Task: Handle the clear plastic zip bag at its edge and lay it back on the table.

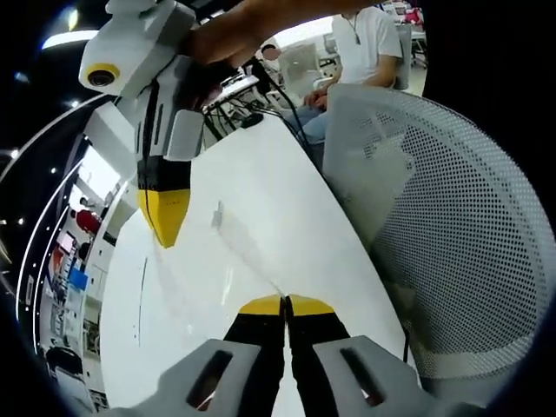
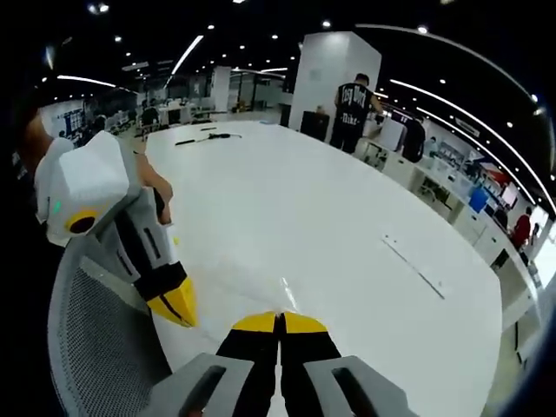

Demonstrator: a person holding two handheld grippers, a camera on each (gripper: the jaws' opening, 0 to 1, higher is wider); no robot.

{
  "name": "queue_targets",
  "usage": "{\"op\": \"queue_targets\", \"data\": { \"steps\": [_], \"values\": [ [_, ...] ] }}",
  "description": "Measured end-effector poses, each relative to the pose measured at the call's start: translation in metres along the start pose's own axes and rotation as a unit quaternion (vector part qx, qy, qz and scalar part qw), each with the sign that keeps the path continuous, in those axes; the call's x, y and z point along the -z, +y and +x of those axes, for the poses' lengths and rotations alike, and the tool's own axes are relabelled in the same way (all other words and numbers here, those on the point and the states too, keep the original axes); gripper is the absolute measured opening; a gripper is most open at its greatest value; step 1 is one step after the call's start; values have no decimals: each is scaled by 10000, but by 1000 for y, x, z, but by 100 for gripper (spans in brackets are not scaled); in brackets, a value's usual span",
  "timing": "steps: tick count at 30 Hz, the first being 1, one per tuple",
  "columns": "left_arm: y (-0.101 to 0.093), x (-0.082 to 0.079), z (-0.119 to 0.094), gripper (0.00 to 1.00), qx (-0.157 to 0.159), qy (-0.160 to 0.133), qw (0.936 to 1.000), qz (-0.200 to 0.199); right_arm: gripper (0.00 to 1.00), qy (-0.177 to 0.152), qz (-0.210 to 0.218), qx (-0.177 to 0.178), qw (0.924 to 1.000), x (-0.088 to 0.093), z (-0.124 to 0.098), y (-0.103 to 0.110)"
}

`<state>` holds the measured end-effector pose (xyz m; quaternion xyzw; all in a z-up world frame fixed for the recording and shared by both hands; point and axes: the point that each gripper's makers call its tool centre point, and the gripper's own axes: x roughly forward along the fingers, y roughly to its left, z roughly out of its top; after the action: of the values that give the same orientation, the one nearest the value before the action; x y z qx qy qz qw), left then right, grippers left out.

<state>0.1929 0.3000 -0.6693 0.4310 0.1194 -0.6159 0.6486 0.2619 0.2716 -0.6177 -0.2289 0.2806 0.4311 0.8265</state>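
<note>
Left gripper point(image 1: 284, 302): jaws pressed together, pinching the near edge of the clear zip bag point(image 1: 228, 233), presumably to steer the limp film from one end. Right gripper point(image 2: 280, 320): jaws likewise pressed together on an edge, hard to make out. It appears in the left gripper view point(image 1: 163, 228) at the bag's far-left edge. Bag spans between them, just over the white counter point(image 2: 347, 217), likely kept taut for laying flat. Mesh chair point(image 1: 452, 226) to the right.
</note>
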Motion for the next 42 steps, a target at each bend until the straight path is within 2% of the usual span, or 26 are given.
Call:
{"op": "queue_targets", "data": {
  "steps": [4,12,21,25,27,29,33,38,40,42],
  "values": [
    [7,-1,-1,0,-144,-64,9998,-85,0,93,-139,-10,9999,3,2,3],
    [20,-15,-8,0,-339,-438,9975,-449,0,188,-610,-51,9979,5,13,10],
    [28,-18,-20,2,-530,-628,9934,-805,0,200,-779,-70,9967,6,21,8],
    [31,-21,-28,4,-628,-815,9884,-1121,0,221,-834,-55,9963,9,25,7],
    [33,-32,-37,8,-721,-1129,9810,-1400,0,223,-881,-28,9959,9,26,5],
    [36,-33,-43,11,-818,-1237,9759,-1600,0,240,-910,-23,9956,11,29,5],
    [35,-23,-53,16,-1003,-1222,9675,-1973,0,252,-1014,69,9945,13,33,2],
    [26,-3,-60,21,-1172,-1052,9650,-2096,0,238,-1109,123,9935,15,38,-2],
    [21,7,-65,23,-1241,-1015,9592,-2329,0,254,-1154,137,9929,17,41,-4],
    [16,16,-68,25,-1290,-955,9560,-2454,0,264,-1162,126,9928,18,43,-4]
  ]
}}
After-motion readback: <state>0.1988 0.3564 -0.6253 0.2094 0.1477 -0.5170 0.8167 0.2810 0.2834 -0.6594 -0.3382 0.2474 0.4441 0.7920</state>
